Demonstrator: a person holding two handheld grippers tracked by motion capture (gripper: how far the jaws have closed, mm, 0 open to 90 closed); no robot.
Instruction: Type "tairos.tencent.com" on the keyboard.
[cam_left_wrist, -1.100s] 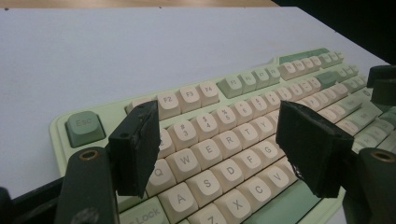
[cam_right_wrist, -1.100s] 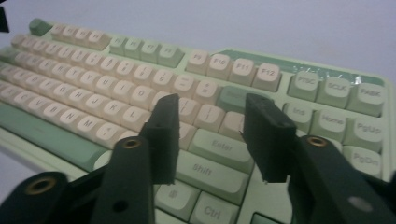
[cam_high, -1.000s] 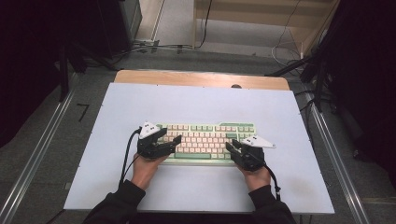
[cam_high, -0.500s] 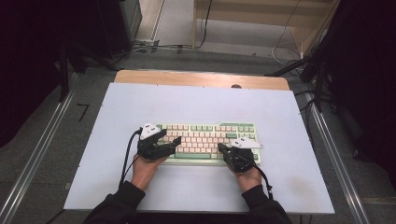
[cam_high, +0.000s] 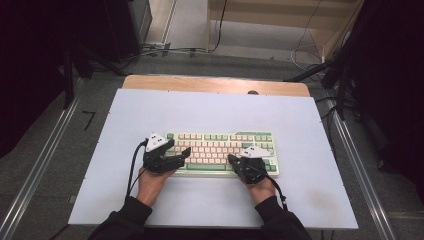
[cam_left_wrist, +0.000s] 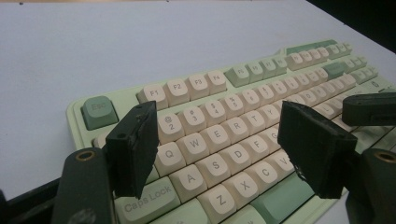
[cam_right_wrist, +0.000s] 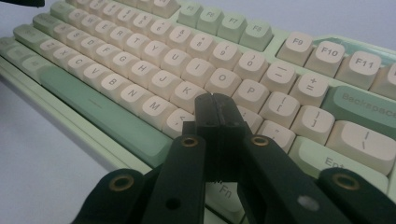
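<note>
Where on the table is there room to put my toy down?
The table is bare behind the keyboard up to the wooden edge, and along both sides. The front is crowded: both hands and grippers sit at the keyboard.

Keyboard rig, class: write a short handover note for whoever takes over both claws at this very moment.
Left claw: open, jaws apart over the keyboard's left letter keys, roughly from Q to C, nothing between them.
Right claw: shut, empty, jaws pressed together into one tip, poised over the keys just below K and L; whether it touches a key I cannot tell.
Things: the green and cream keyboard lies flat near the front of the white table, square to the person.
Done: both claws are in place at the keyboard.
Left: probably pressing keys with the closed right tip; the left claw likely needs to shut first.
</note>
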